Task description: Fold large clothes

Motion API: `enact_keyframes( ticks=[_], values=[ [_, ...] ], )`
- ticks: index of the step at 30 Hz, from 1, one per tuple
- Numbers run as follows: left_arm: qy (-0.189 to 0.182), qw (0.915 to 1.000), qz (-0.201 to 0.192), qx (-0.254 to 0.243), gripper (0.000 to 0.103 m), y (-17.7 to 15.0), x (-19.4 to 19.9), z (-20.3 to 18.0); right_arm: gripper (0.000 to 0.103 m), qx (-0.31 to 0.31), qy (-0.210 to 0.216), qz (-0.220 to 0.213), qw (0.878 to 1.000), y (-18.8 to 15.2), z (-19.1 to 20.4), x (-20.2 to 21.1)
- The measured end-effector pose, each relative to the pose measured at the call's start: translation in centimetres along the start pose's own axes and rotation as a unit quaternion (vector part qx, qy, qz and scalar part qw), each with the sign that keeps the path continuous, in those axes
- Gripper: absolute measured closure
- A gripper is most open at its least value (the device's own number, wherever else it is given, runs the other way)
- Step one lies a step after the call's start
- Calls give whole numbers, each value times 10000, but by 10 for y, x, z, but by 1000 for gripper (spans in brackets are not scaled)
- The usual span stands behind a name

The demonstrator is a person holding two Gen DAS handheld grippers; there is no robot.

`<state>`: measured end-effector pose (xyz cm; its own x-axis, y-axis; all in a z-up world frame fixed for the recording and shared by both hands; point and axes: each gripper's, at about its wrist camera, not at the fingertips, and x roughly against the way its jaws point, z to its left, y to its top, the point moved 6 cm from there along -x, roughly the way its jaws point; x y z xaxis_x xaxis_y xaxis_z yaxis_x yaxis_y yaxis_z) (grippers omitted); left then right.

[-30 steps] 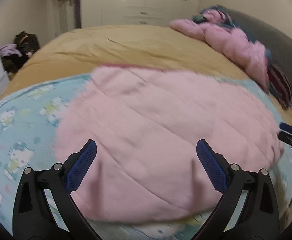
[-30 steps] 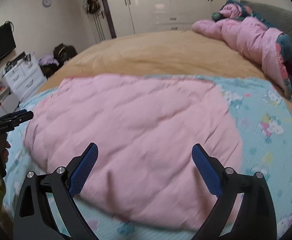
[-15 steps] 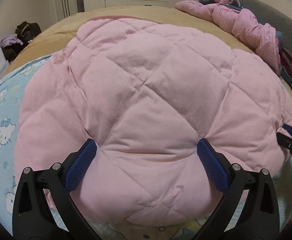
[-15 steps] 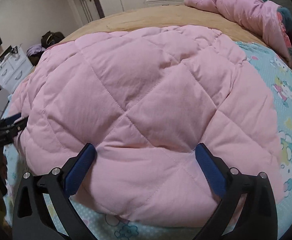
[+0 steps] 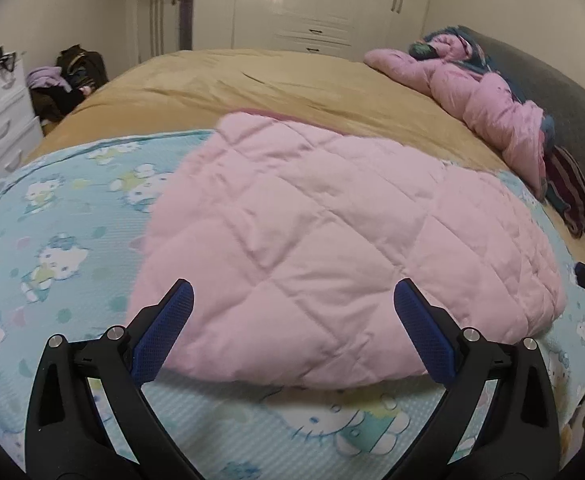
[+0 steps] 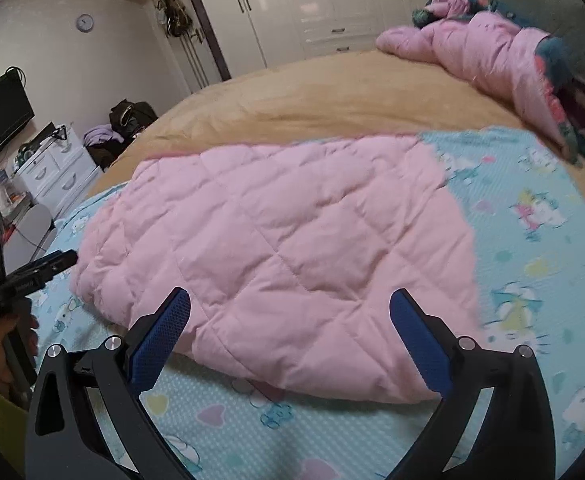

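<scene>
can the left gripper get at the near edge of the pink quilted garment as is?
Probably yes. The left gripper is open just short of the pink quilted garment; its near hem lies flat on the light-blue cartoon-print sheet with nothing between.

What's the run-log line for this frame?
left hand-held gripper: open, empty | right hand-held gripper: open, empty | pink quilted garment: flat on cartoon-print sheet, ungrasped

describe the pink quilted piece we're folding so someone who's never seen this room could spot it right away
Start at the big bed with the tan cover. Near its front edge lies a light blue cartoon-cat sheet, and the pink quilted garment lies flat on that sheet. Unlike the crumpled pink jacket heaped by the grey headboard, it is smooth, pale pink, and stitched in large diamonds.
</scene>
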<state>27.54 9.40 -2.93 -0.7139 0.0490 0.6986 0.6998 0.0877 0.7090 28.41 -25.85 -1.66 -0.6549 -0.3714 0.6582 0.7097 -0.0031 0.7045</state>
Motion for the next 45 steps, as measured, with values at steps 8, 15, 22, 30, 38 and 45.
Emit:
enact_keyframes(
  ticks=[8,15,22,30,38,45],
  values=[
    [189,9997,-130,-66,9,-2,30,23,4,-70,-211,-328,9992,-4,-24,46],
    [378,9993,-66,-37,9,-10,33,46,4,-274,-399,-286,9984,-11,-52,52],
    [525,9984,141,146,9,-20,18,73,4,-480,-589,-89,9971,-23,-73,38],
    [482,9975,374,353,9,-22,-7,89,4,-625,-423,273,9968,-31,-79,4],
    [210,9949,799,574,9,-14,-53,95,4,-760,-323,694,9942,-36,-89,-38],
    [-307,9911,988,837,8,-1,-88,97,4,-993,-169,1048,9894,-36,-107,-70]
  ],
)
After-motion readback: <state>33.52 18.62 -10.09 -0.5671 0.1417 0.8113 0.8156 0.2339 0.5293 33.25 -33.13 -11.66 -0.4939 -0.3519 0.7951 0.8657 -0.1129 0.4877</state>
